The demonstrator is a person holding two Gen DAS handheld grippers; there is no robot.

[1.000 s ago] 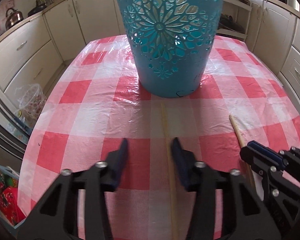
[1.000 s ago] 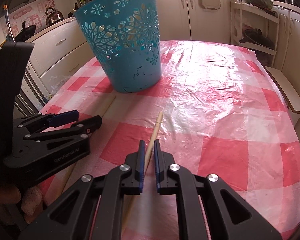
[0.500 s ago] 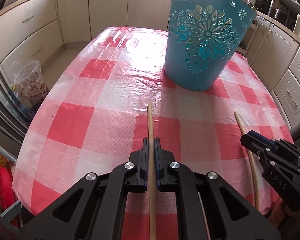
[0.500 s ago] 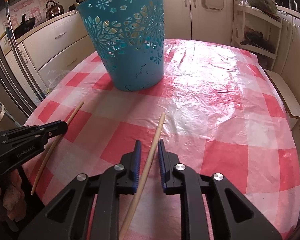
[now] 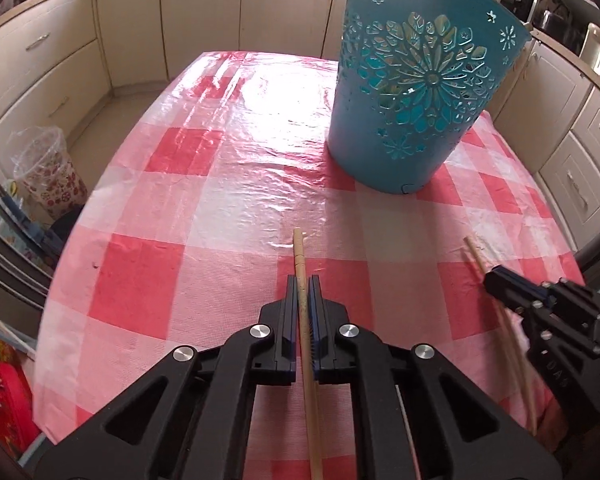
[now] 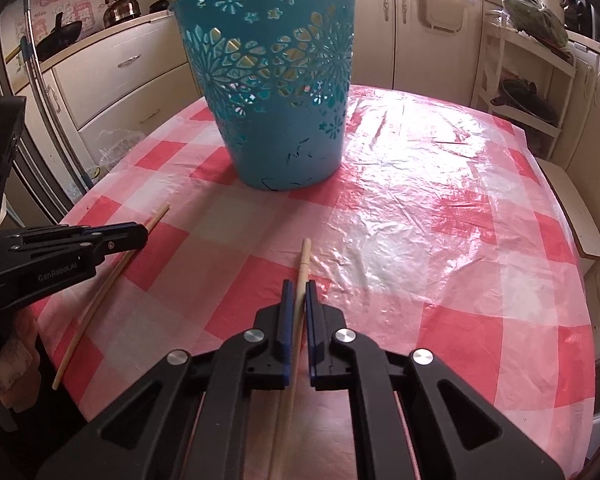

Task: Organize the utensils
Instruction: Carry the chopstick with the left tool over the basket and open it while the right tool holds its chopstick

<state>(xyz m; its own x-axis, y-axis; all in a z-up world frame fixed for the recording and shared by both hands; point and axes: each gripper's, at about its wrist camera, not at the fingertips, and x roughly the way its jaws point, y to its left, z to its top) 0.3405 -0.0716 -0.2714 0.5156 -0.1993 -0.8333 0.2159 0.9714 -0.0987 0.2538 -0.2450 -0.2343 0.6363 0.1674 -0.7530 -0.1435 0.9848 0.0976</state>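
Observation:
Two wooden chopsticks are above a red-and-white checked tablecloth (image 5: pixel 228 208). My left gripper (image 5: pixel 303 280) is shut on one chopstick (image 5: pixel 300 256), whose thick end pokes out ahead of the fingers. My right gripper (image 6: pixel 296 285) is shut on the other chopstick (image 6: pixel 304 258). In the right wrist view the left gripper (image 6: pixel 140 236) shows at the left with its chopstick (image 6: pixel 100 300). In the left wrist view the right gripper (image 5: pixel 496 276) shows at the right with its chopstick (image 5: pixel 476 252). A tall teal cut-out basket (image 5: pixel 416 92) (image 6: pixel 276 92) stands upright on the table beyond both grippers.
Cream kitchen cabinets (image 5: pixel 52 64) ring the table. A flowered bag (image 5: pixel 52 176) sits on the floor to the left. A white rack (image 6: pixel 528 80) and a bench (image 6: pixel 572 208) stand by the table's right side. The table's near edge lies under the grippers.
The left gripper closed from wide open onto its chopstick and swung left, so the basket now sits to its right. The right gripper's jaws loosened briefly, then closed on their chopstick again.

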